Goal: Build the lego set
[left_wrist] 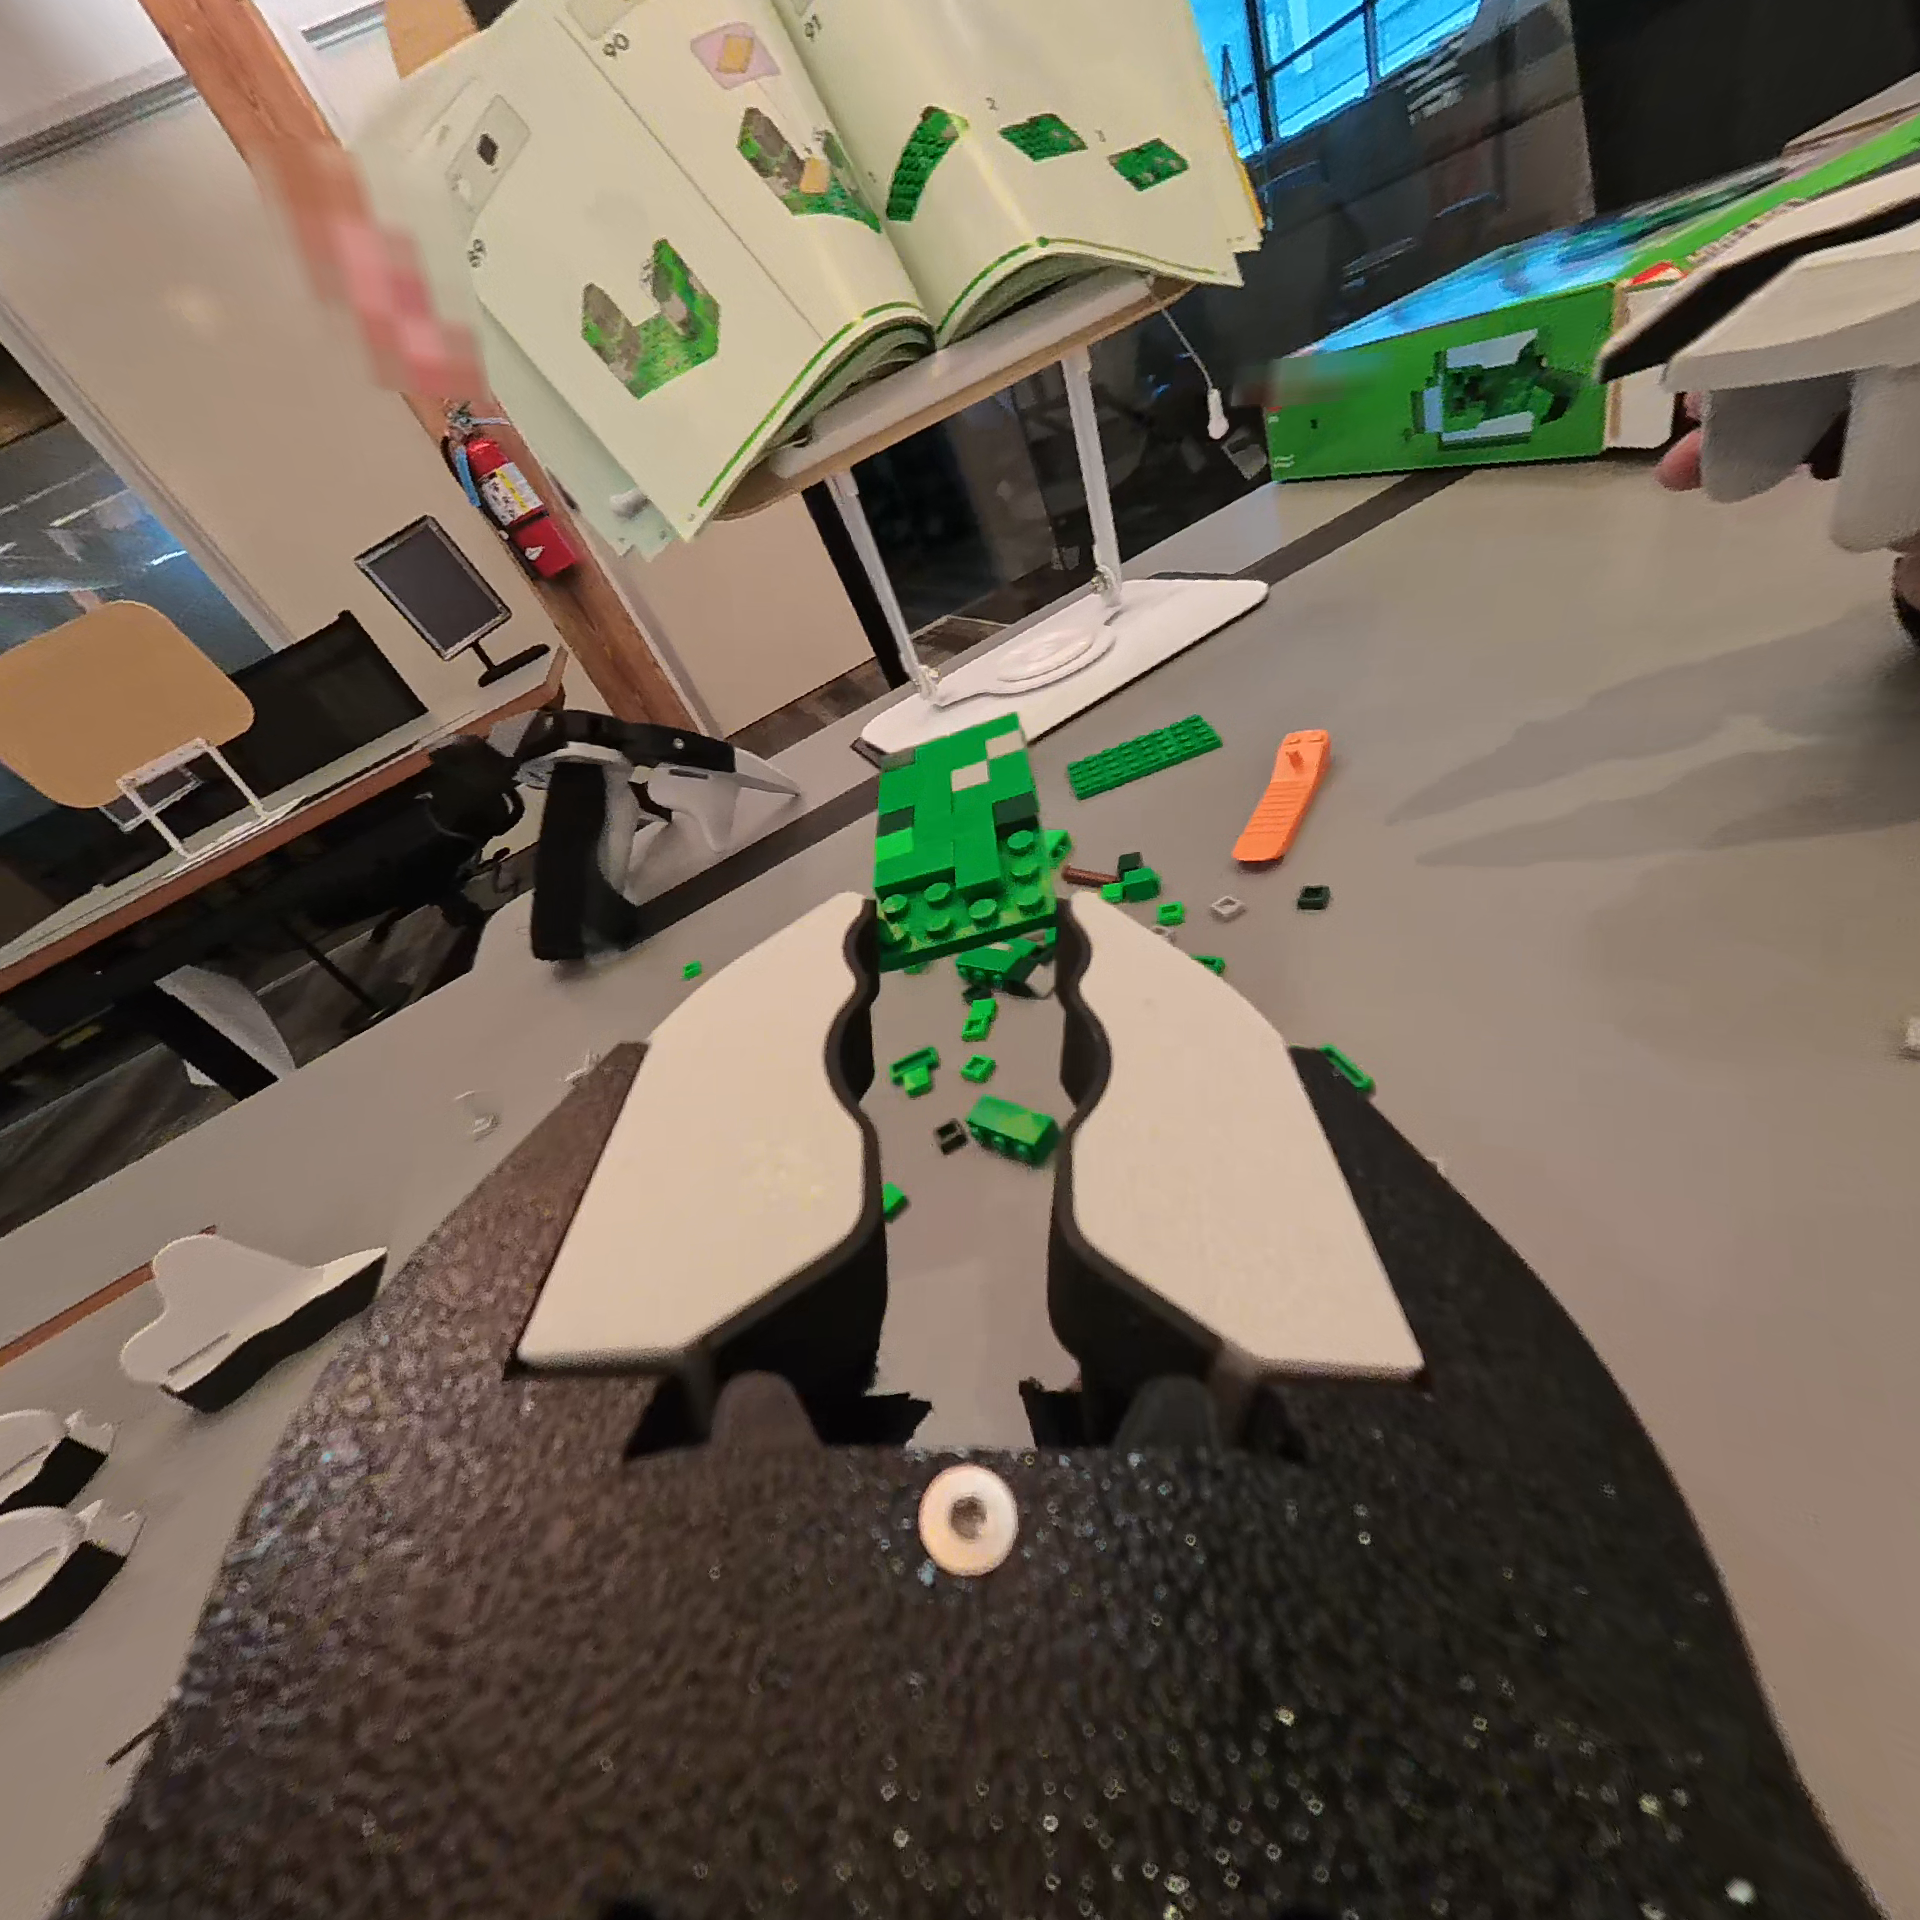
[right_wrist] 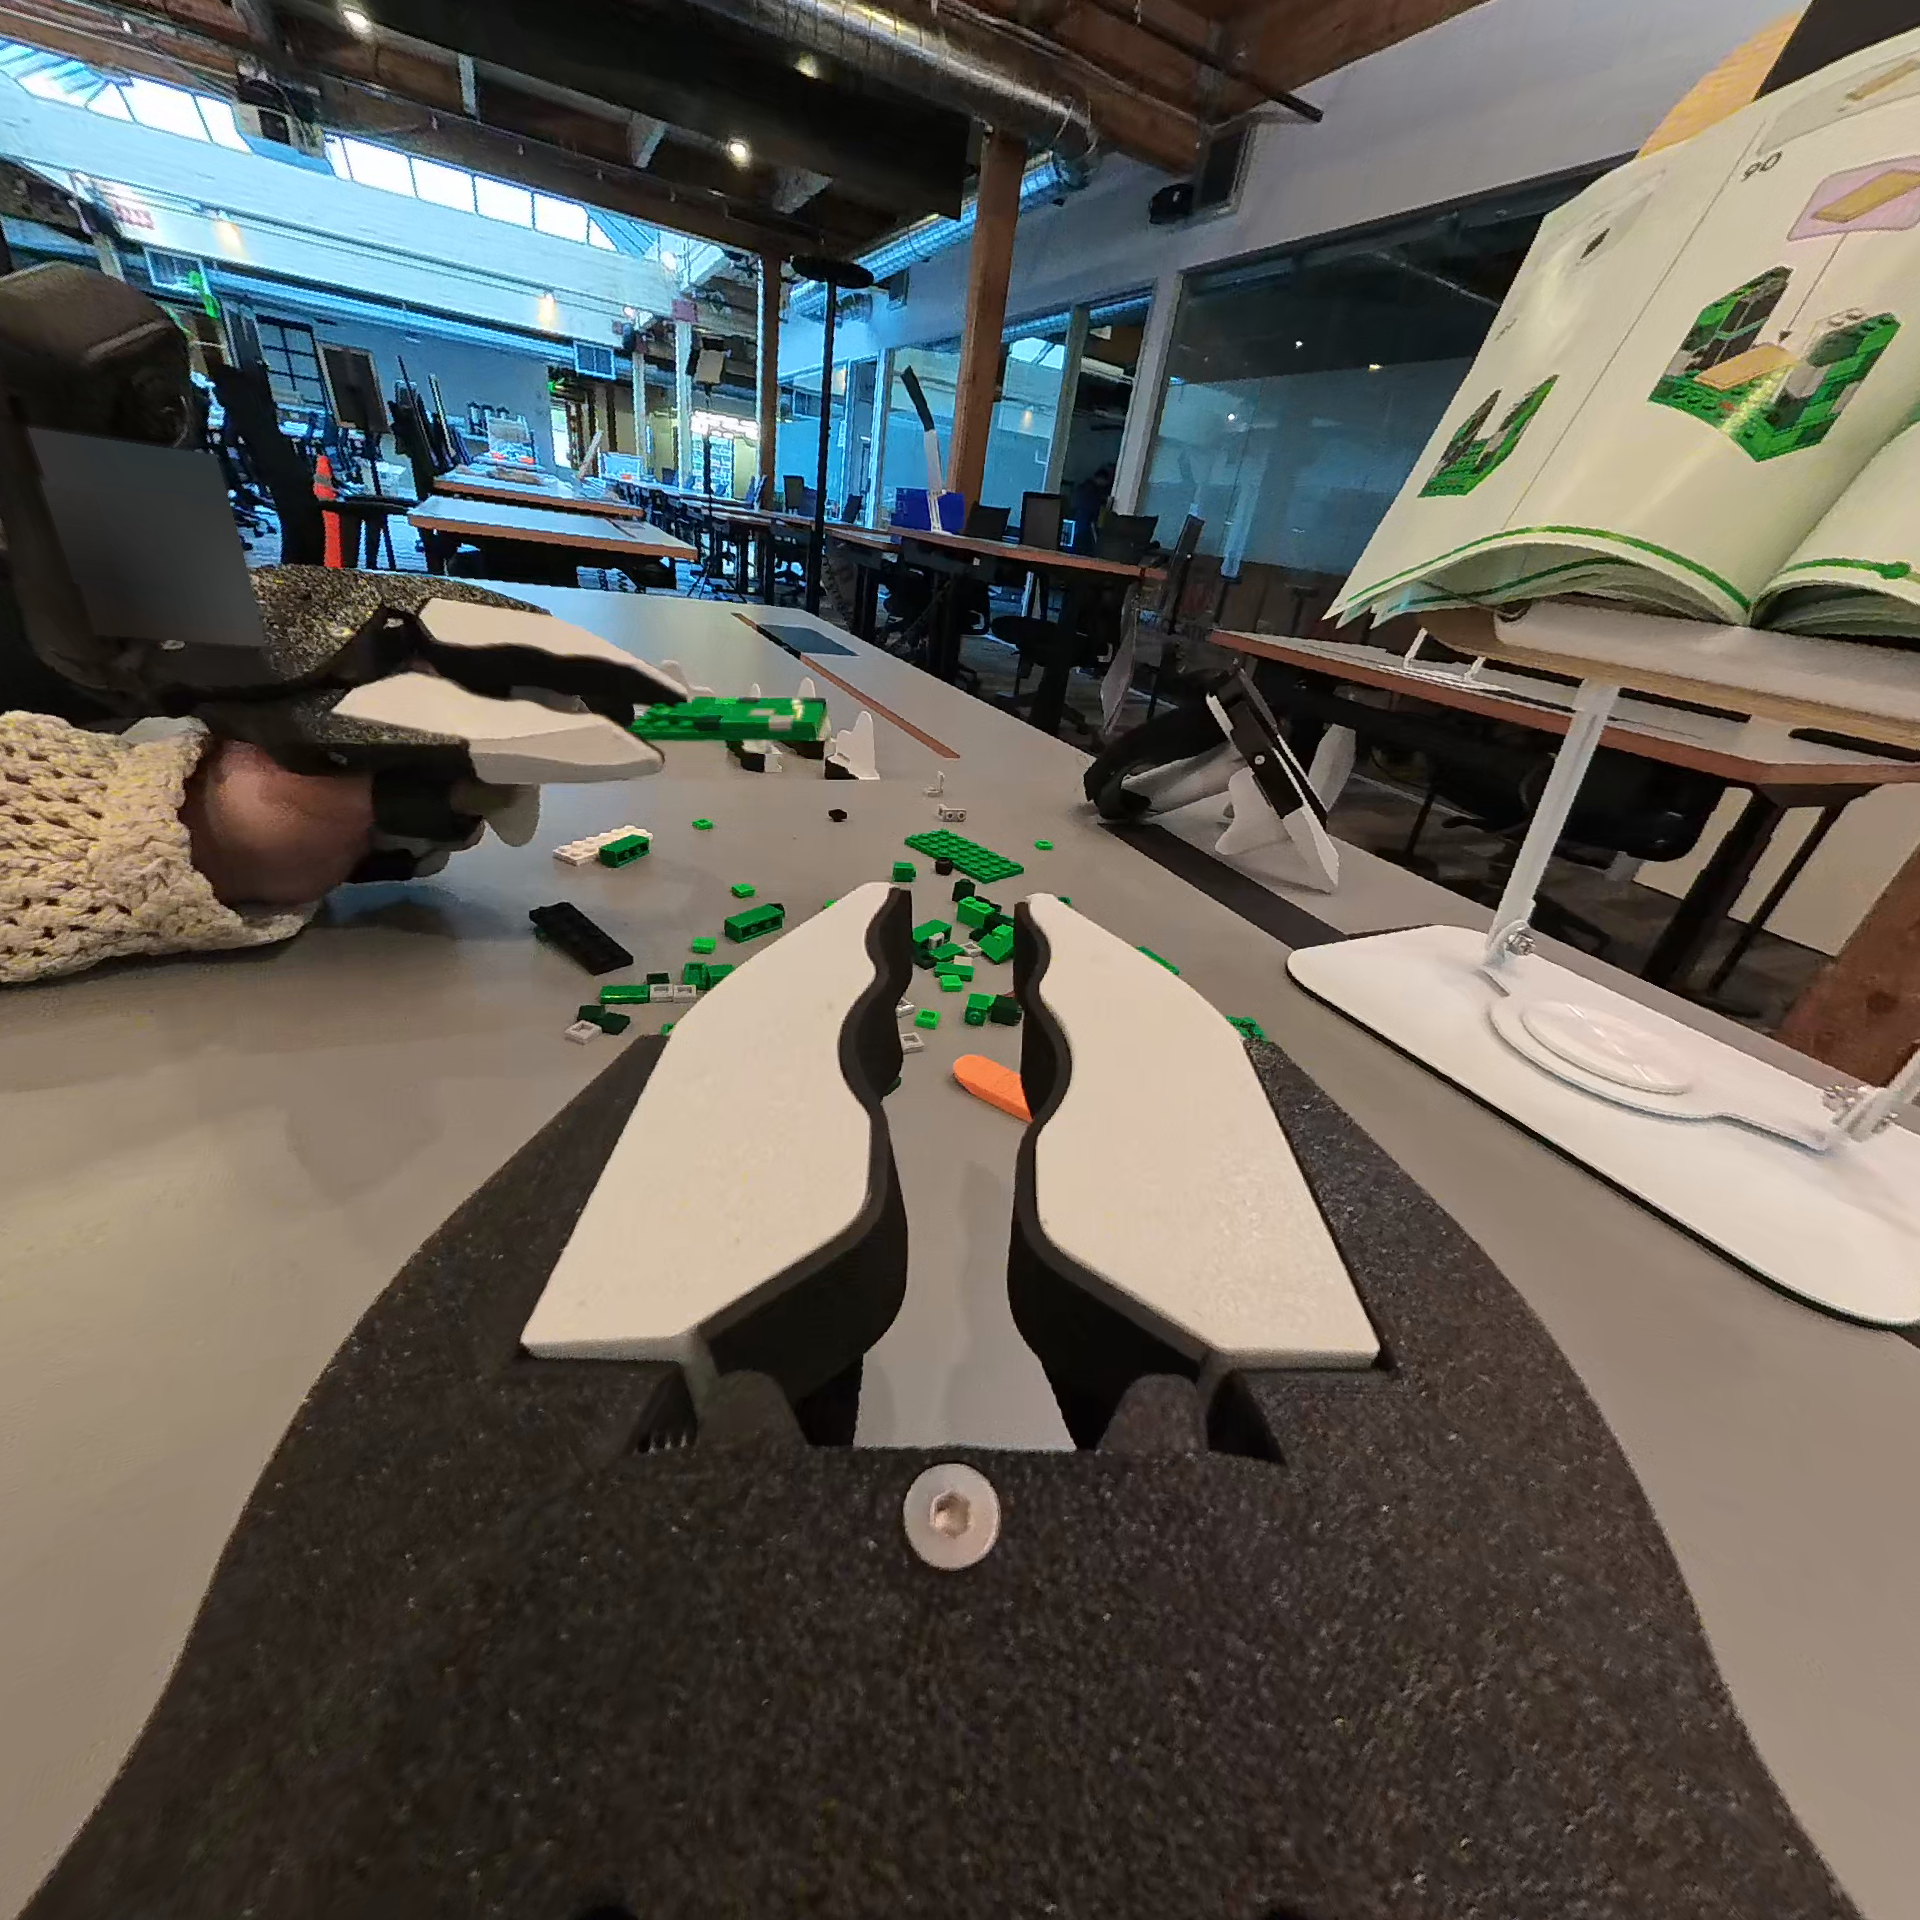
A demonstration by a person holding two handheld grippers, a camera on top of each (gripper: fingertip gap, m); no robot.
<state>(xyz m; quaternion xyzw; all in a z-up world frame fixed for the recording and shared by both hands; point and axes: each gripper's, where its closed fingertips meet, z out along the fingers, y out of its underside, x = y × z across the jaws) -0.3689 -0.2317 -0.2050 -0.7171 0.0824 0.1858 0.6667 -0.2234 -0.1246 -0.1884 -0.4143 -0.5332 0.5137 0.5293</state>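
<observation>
Left gripper: fingers apart with a clear gap; tips sit on either side of the near end of the green lego assembly. Contact between pads and bricks cannot be told.
Left gripper, far view: in the right wrist view it appears at middle left, held by a hand in a knitted sleeve, with the green assembly at its tips.
Right gripper: fingers parted by a narrow gap, holding nothing, raised above the table.
Loose bricks: small green pieces scattered at frame centre, beyond the right fingertips.
Green plate: flat on the table, right of the assembly.
Orange separator tool: centre right of the left wrist view, near the plate.
Black plate: left of the loose bricks.
Instruction booklet: open on a white stand, top of frame.
Set box: upper right of the left wrist view.
</observation>
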